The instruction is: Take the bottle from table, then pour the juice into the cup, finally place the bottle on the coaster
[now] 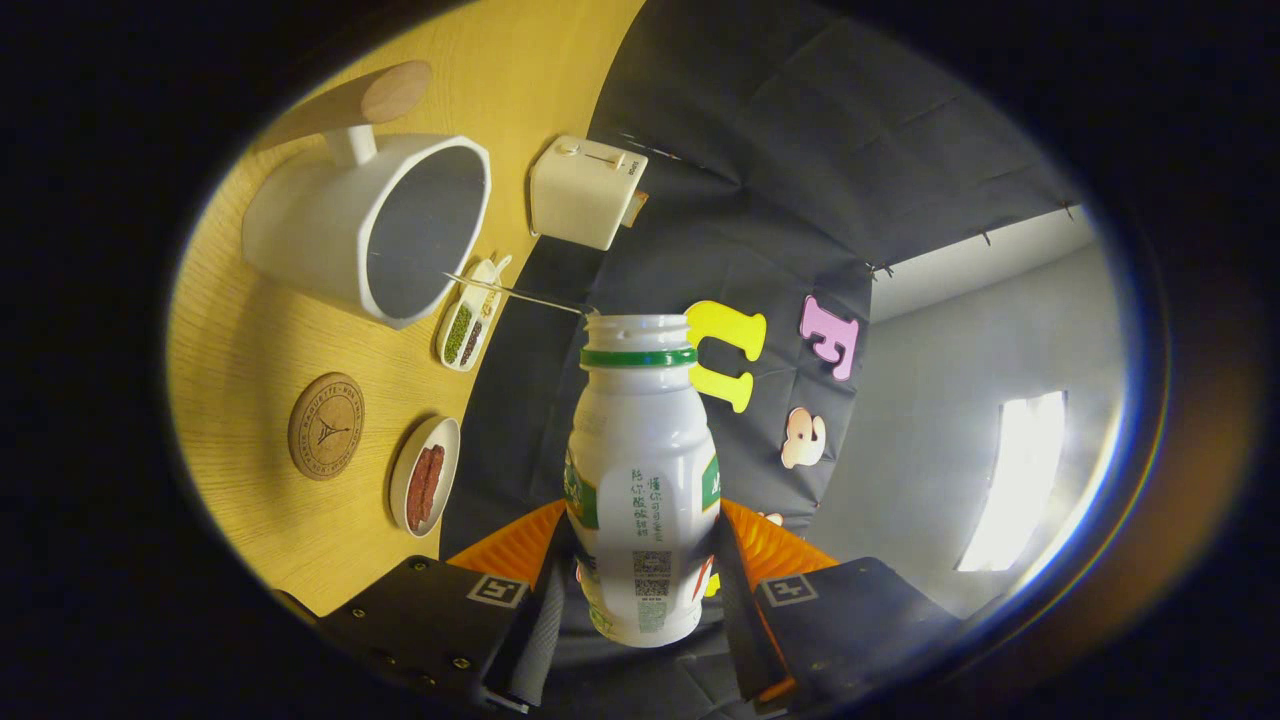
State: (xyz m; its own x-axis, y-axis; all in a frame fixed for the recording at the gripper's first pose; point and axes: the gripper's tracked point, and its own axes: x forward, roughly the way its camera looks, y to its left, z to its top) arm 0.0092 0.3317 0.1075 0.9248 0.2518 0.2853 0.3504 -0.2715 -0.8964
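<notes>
A white plastic bottle (640,470) with a green neck ring and an open mouth sits between my fingers, and my gripper (640,565) is shut on its lower body. The whole view is rolled, so the bottle lies tipped sideways over the wooden table (250,340), its mouth toward the white cup (300,230) with a wooden handle. A thin pale strand runs from the bottle's mouth to the cup's rim. What it is, I cannot tell. The round cork coaster (326,426) lies on the table beside the cup, apart from the bottle.
A small dish (446,428) holding red pieces lies near the coaster. A narrow dish (443,345) of green and brown beans sits by the cup's rim. A white toaster-like box (585,190) stands further back by the dark cloth wall.
</notes>
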